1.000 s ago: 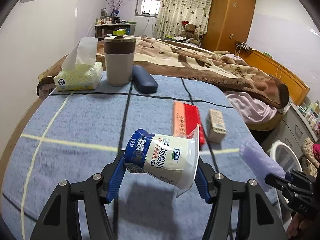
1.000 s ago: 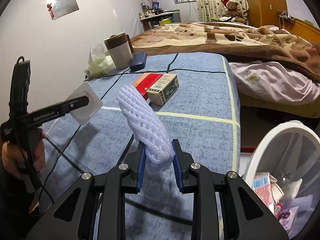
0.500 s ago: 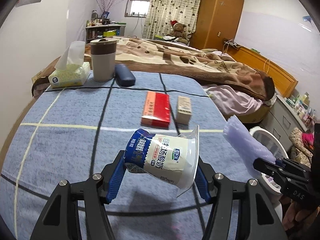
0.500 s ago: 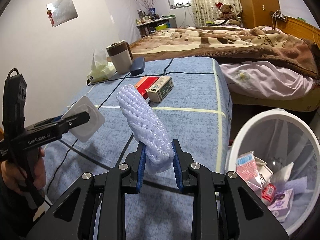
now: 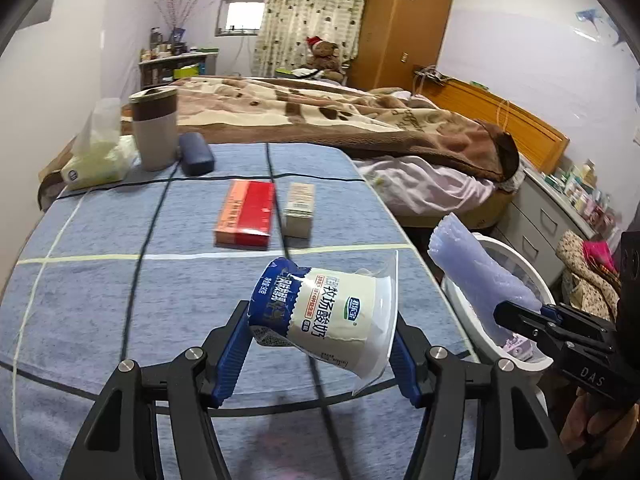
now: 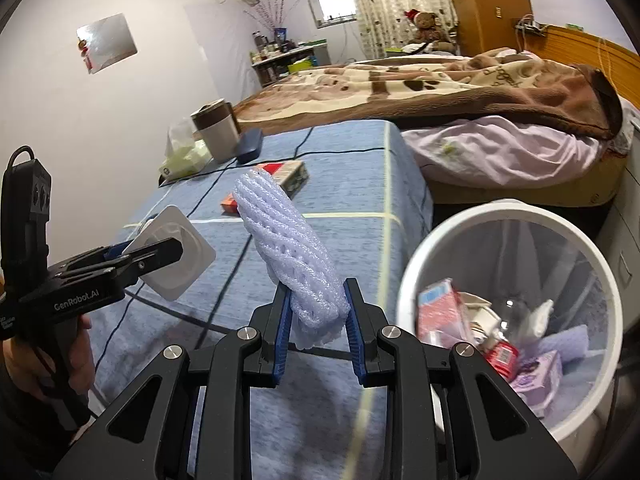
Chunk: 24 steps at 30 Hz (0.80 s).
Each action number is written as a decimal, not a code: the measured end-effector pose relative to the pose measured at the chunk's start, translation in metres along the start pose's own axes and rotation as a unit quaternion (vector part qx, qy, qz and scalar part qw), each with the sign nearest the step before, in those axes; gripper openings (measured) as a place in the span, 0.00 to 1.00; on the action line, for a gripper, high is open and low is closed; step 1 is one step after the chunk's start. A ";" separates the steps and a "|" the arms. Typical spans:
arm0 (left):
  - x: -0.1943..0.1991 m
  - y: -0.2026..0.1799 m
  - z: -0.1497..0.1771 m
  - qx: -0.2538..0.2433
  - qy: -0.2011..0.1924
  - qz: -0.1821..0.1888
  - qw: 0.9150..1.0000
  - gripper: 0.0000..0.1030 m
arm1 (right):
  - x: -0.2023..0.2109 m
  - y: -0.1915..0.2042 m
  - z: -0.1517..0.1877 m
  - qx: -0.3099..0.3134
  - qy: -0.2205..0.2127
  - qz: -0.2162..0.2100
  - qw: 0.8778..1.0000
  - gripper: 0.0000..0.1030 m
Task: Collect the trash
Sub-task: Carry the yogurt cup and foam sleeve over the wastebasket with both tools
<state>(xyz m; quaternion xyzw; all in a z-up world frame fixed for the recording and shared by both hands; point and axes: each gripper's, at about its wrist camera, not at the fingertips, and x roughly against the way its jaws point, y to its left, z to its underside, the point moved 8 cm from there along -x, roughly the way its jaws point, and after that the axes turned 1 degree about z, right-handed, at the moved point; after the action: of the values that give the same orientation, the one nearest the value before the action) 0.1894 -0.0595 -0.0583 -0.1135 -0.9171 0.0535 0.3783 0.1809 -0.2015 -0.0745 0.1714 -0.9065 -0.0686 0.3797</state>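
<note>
Both hands swung toward bin [image 6: 505,216]; left jaws clamp yogurt cup [image 5: 328,312], right jaws foam net [image 6: 288,248], likely fruit sleeve.

bin [image 5: 516,256]: in the left wrist view, at the right, most of it is behind the purple foam net [image 5: 476,276] and the right gripper [image 5: 508,312]; only part of the white rim shows.
bin trash [image 6: 500,332]: lower right of the right wrist view; boxes and wrappers are piled up and blurry, so some cannot be named.
yogurt cup [image 6: 172,256]: at the left of the right wrist view, only its open mouth shows; the left gripper's fingers [image 6: 160,254] cover part of it.
hand [image 5: 592,424]: lower right corner of the left wrist view, cut off by the edge.
shelf things [image 5: 168,46]: top left, too small to tell.
red box [image 6: 276,168]: mostly behind the foam net.
</note>
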 end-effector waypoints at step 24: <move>-0.044 -0.127 -0.003 -0.079 0.028 0.088 0.993 0.61 | 0.035 -0.087 0.016 -0.086 -0.029 0.069 0.994 0.25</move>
<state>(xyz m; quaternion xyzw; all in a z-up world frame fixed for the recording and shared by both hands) 0.2001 -0.1937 -0.0624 -0.2247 -0.8939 0.0107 0.3878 0.1694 -0.2958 -0.0845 0.0734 -0.9175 -0.1247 0.3706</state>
